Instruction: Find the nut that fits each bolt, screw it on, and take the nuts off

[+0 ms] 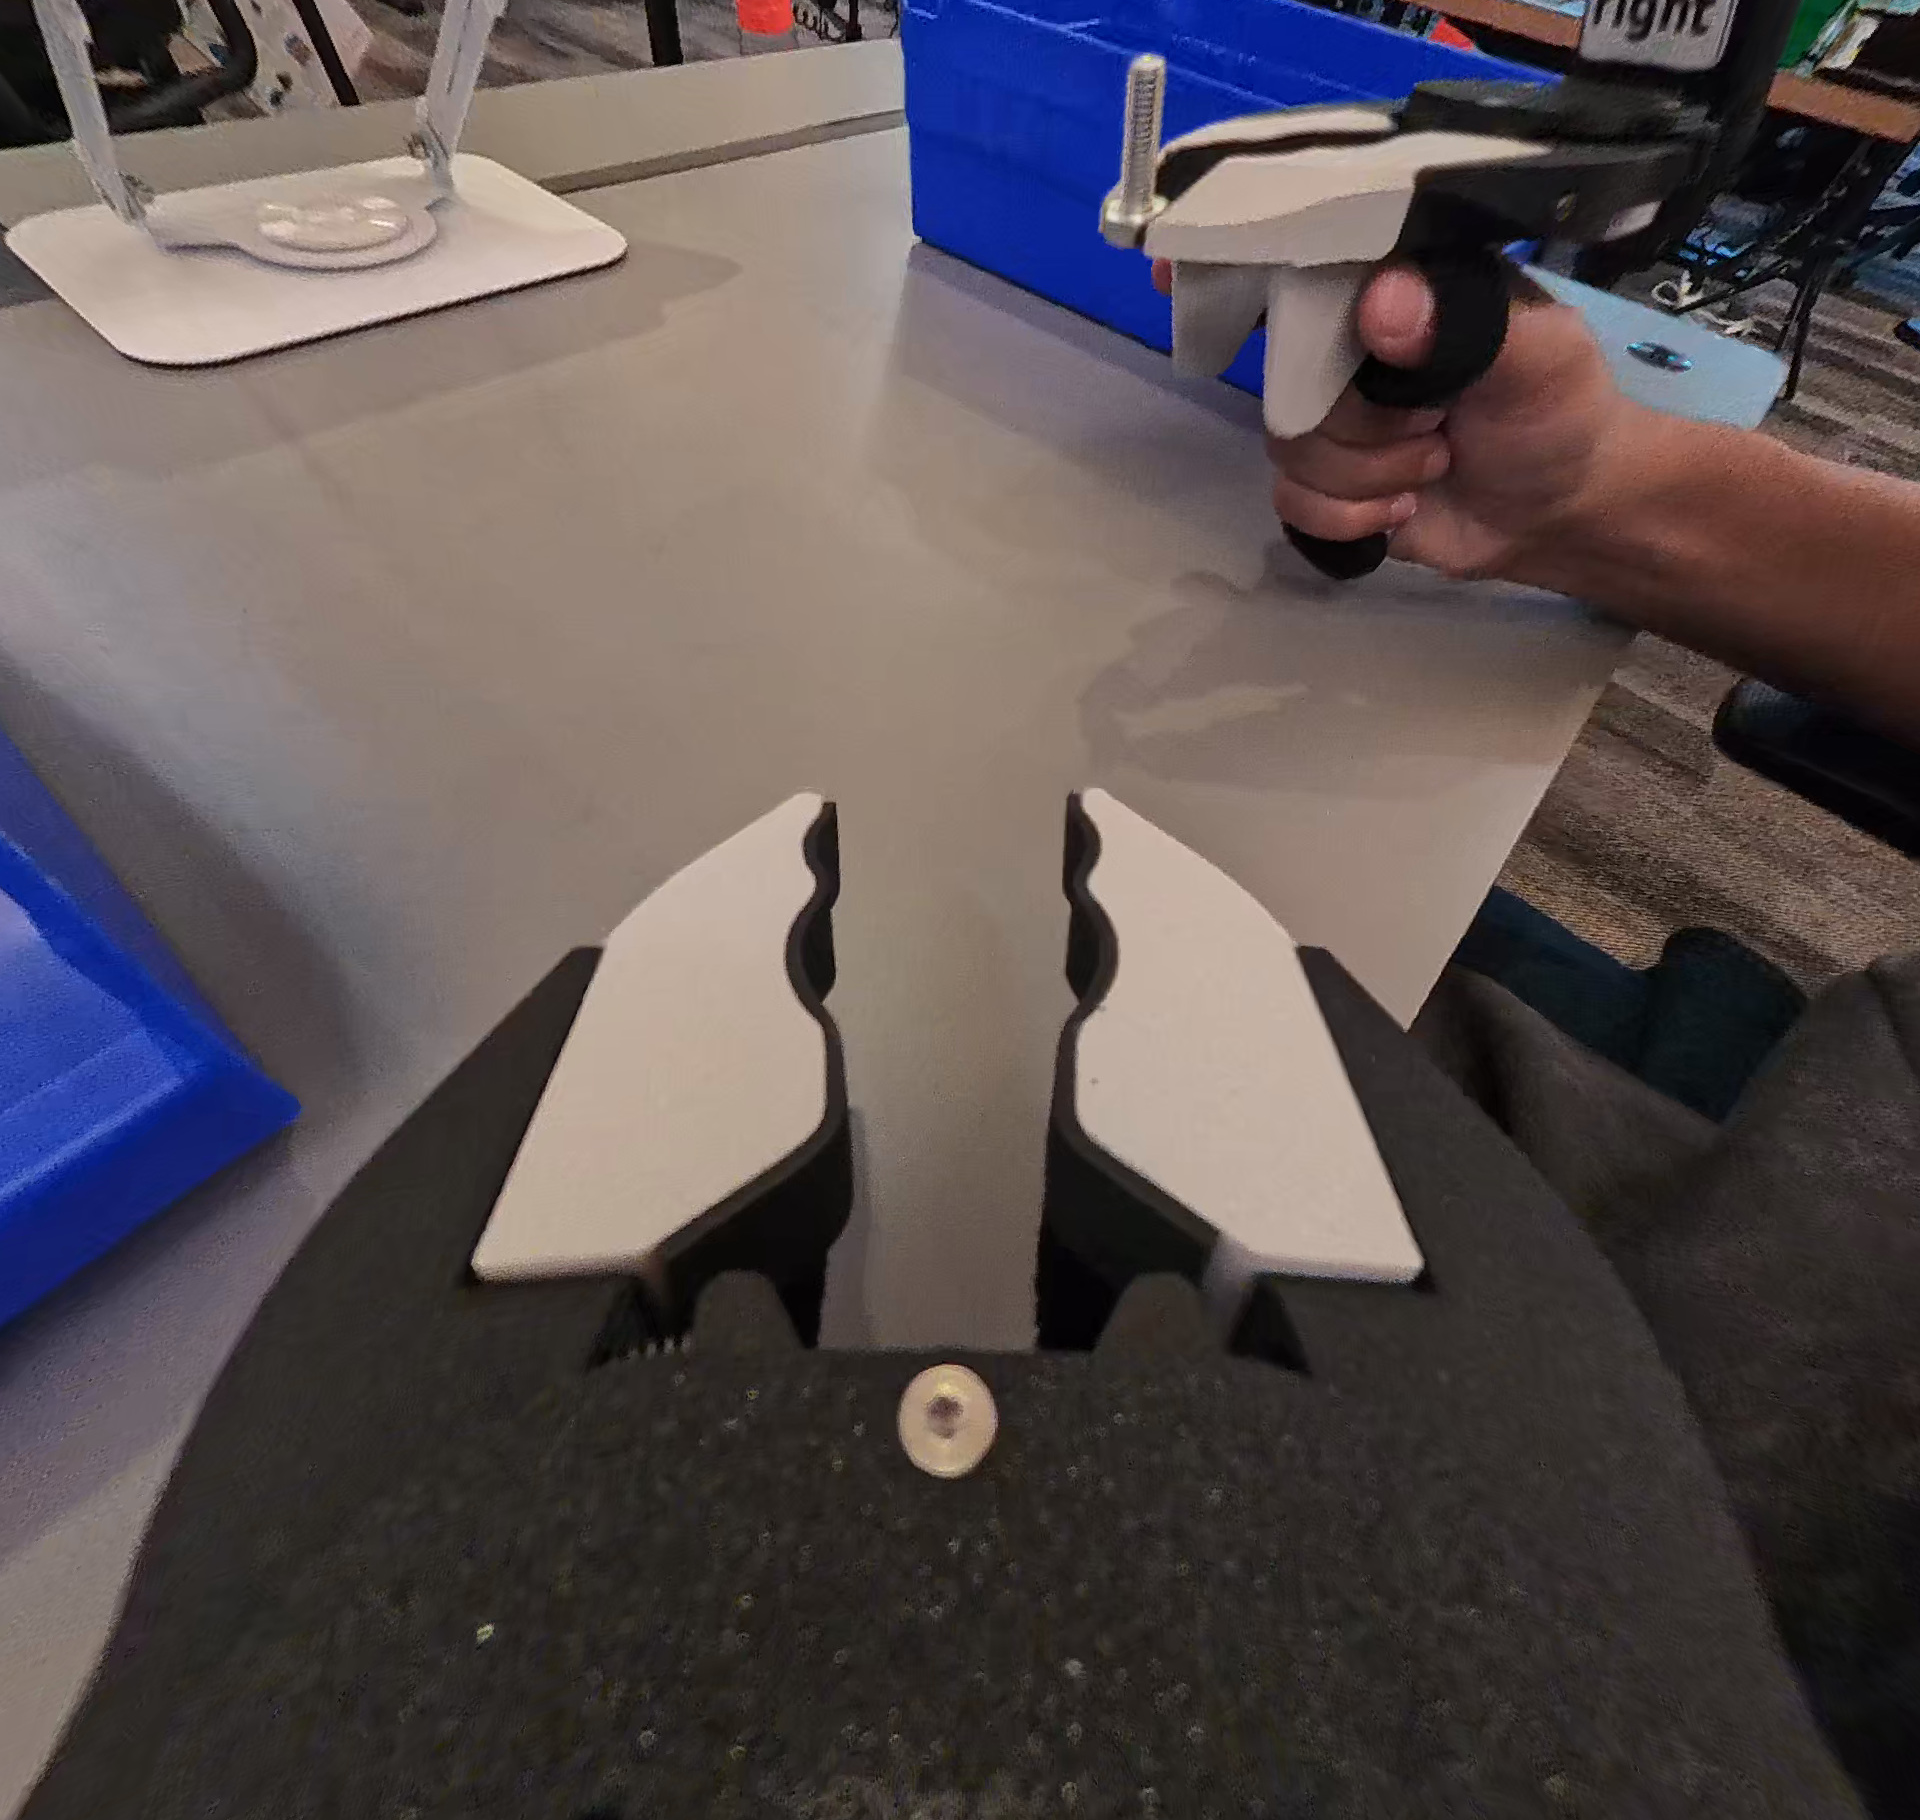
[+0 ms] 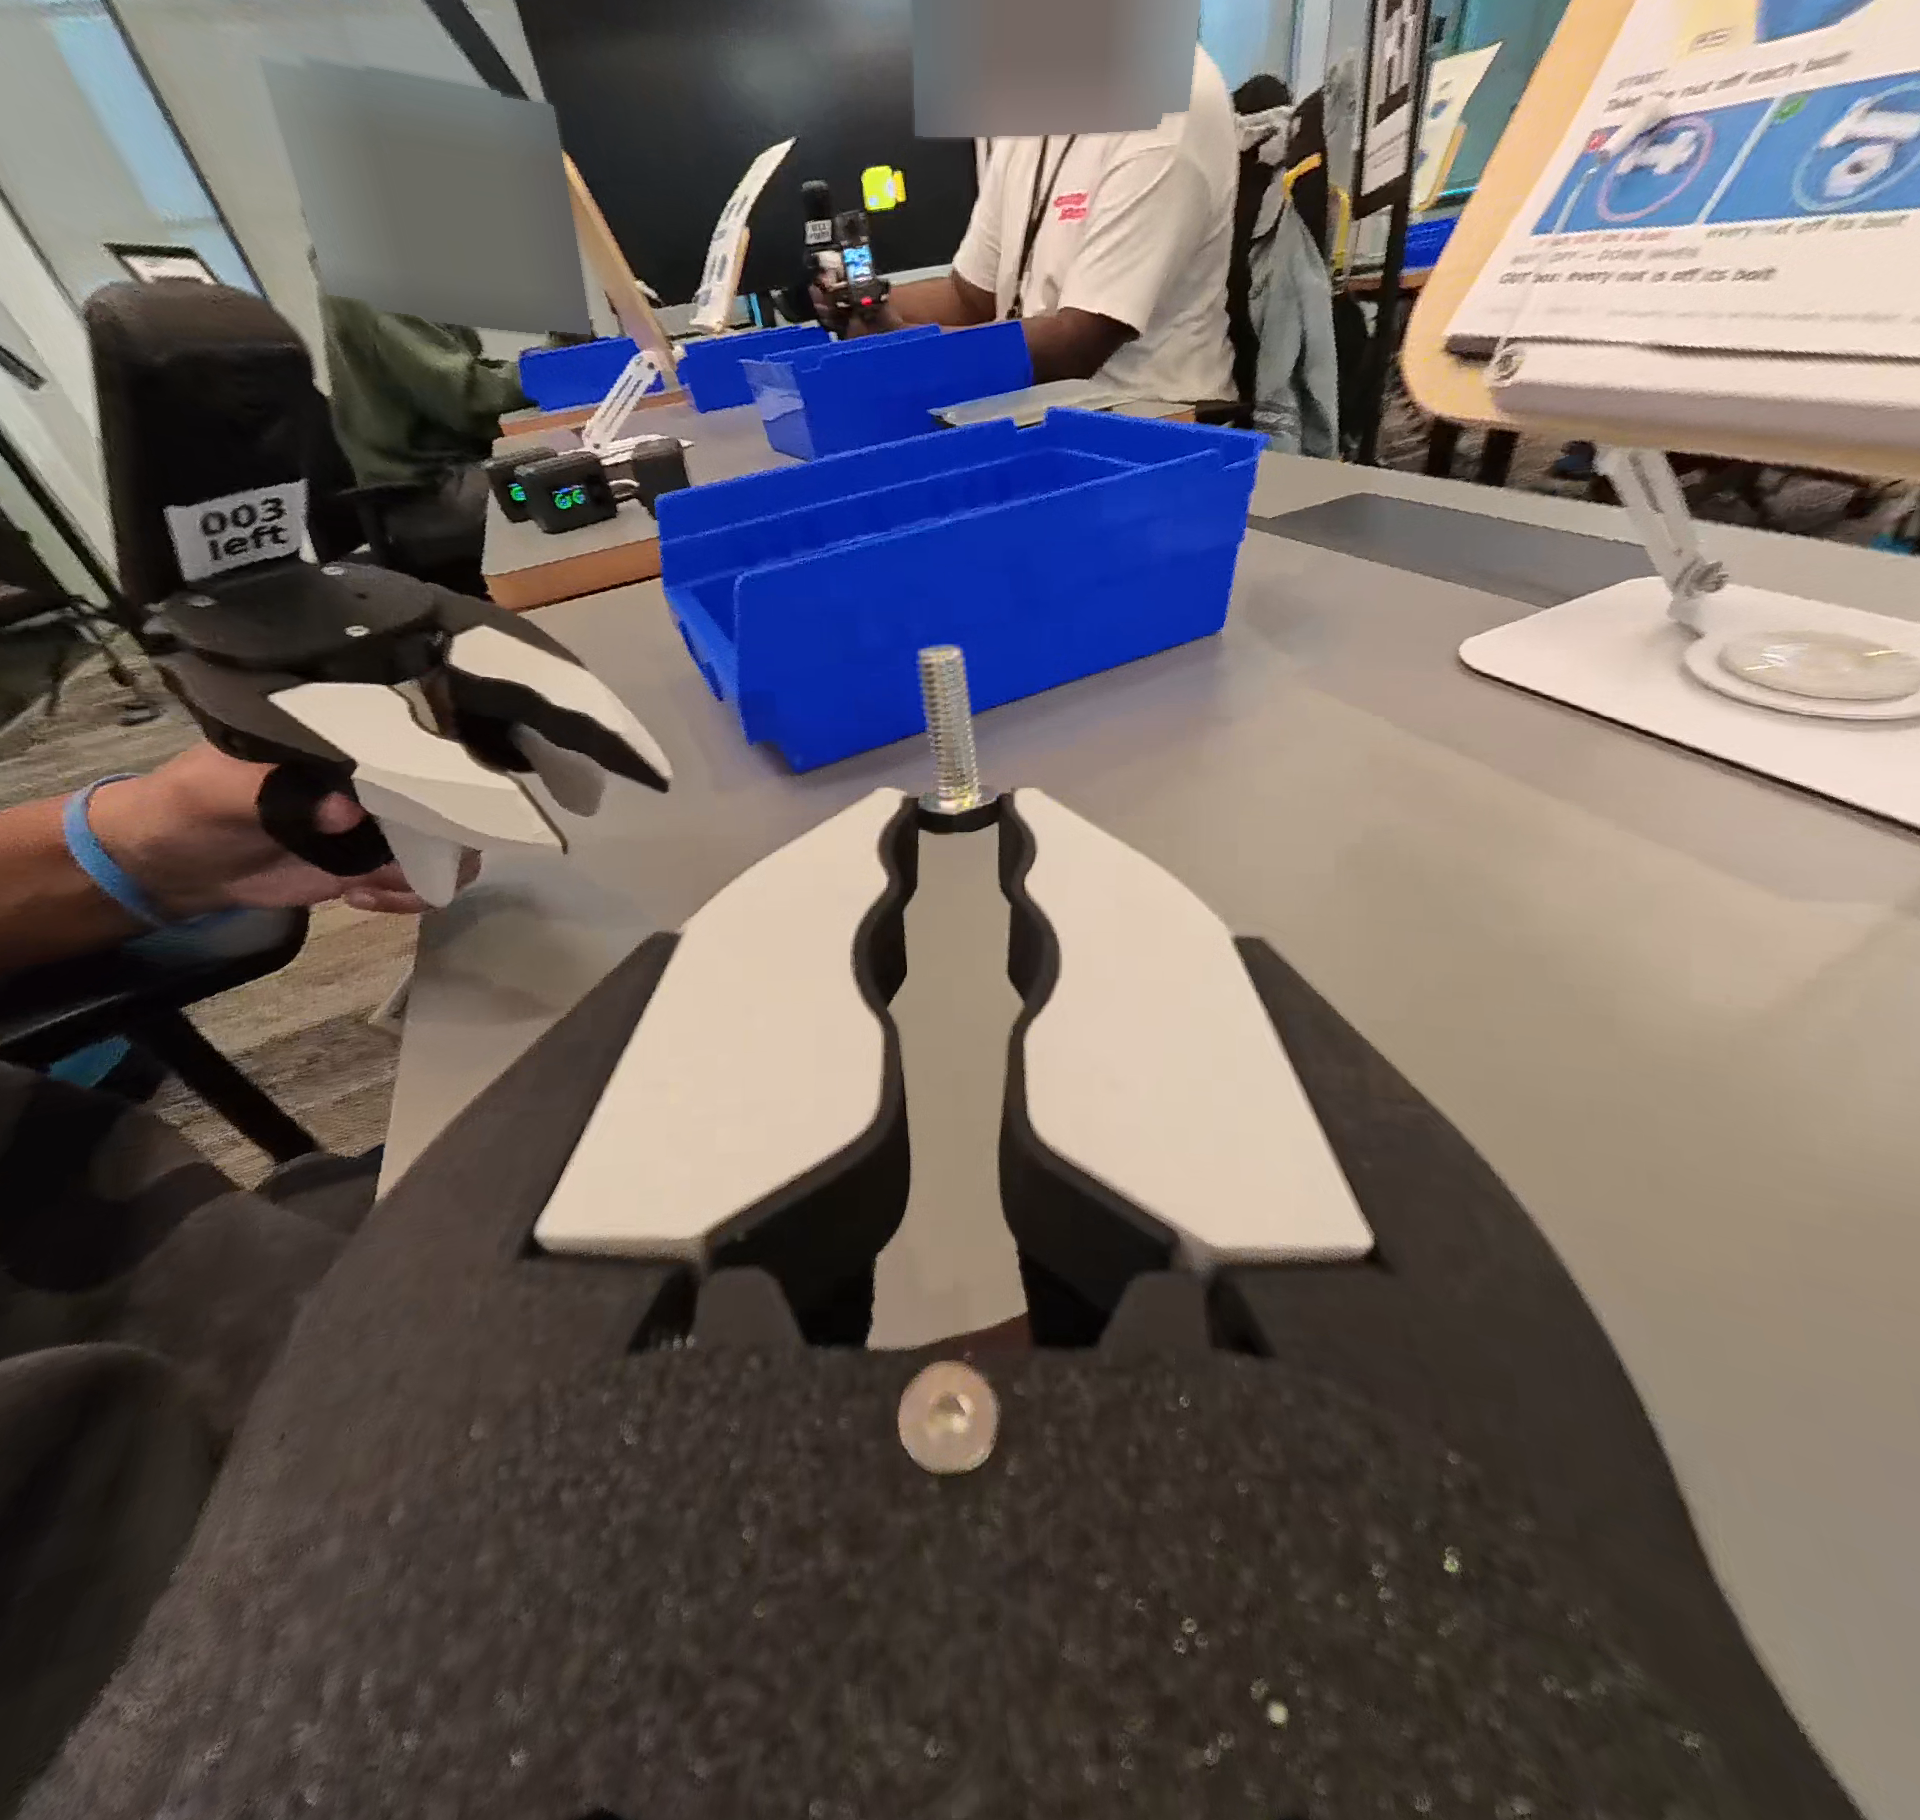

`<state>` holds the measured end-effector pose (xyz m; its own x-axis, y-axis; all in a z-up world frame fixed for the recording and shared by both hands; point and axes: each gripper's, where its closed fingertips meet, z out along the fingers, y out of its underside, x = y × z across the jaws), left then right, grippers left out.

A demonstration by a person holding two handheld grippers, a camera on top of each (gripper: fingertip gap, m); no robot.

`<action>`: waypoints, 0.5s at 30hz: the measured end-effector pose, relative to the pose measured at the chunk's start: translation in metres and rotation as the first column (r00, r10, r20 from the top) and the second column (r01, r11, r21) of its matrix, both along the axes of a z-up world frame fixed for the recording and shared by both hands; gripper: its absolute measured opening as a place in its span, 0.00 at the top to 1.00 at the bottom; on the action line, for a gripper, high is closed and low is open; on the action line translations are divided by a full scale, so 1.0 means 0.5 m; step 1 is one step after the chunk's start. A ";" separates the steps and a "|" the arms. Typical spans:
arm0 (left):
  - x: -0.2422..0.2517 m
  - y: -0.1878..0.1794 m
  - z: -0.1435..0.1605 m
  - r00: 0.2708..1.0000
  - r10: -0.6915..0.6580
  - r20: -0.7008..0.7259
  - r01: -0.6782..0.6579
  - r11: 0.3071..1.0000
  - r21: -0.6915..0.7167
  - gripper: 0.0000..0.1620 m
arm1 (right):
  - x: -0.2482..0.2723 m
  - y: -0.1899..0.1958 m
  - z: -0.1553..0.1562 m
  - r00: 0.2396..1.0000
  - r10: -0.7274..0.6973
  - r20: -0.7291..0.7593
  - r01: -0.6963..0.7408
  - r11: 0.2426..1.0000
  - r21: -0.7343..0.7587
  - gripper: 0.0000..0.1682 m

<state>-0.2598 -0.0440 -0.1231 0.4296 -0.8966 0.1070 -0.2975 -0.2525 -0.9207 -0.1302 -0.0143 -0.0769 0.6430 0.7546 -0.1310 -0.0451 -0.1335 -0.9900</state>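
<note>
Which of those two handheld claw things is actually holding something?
The right gripper: its jaws pinch the head of a silver bolt standing upright. The left gripper has its jaws apart and empty.

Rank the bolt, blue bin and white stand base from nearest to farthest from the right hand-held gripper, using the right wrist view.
1. Bolt, upright between the right hand-held gripper tips.
2. Blue bin, straight ahead.
3. White stand base, far right.
</note>
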 end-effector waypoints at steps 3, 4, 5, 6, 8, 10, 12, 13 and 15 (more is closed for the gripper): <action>-0.003 0.001 -0.008 1.000 0.003 0.016 -0.002 0.998 -0.059 0.73 | -0.011 0.006 -0.017 1.000 0.028 -0.003 -0.028 0.999 -0.028 0.91; -0.008 0.003 -0.008 1.000 0.011 0.020 -0.010 0.998 -0.070 0.73 | -0.013 0.007 -0.022 0.999 0.038 0.006 -0.038 0.999 -0.036 0.91; -0.013 0.005 -0.007 1.000 0.017 0.023 -0.015 0.997 -0.079 0.72 | -0.013 0.007 -0.023 0.999 0.039 0.012 -0.038 0.999 -0.031 0.91; -0.019 0.007 -0.005 0.999 0.026 0.028 -0.023 0.996 -0.084 0.72 | -0.012 0.007 -0.021 0.999 0.041 0.016 -0.041 0.999 -0.020 0.91; -0.032 0.014 0.001 0.998 0.046 0.034 -0.042 0.995 -0.091 0.72 | -0.010 0.009 -0.022 0.999 0.038 0.025 -0.037 0.999 -0.014 0.91; -0.042 0.018 0.003 0.998 0.052 0.039 -0.048 0.993 -0.107 0.72 | -0.006 0.019 -0.027 0.999 0.014 0.031 -0.013 0.999 -0.031 0.91; -0.047 0.016 0.009 0.997 0.042 0.063 -0.033 0.989 -0.144 0.72 | -0.005 0.026 -0.029 1.000 0.005 0.025 -0.004 0.999 -0.048 0.91; -0.049 0.014 0.015 0.996 0.036 0.080 -0.022 0.986 -0.167 0.72 | -0.005 0.028 -0.029 1.000 0.005 0.023 -0.004 0.999 -0.052 0.91; -0.060 0.016 0.036 0.995 0.028 0.100 -0.009 0.982 -0.187 0.71 | -0.006 0.030 -0.028 1.000 0.002 0.030 0.000 0.999 -0.050 0.91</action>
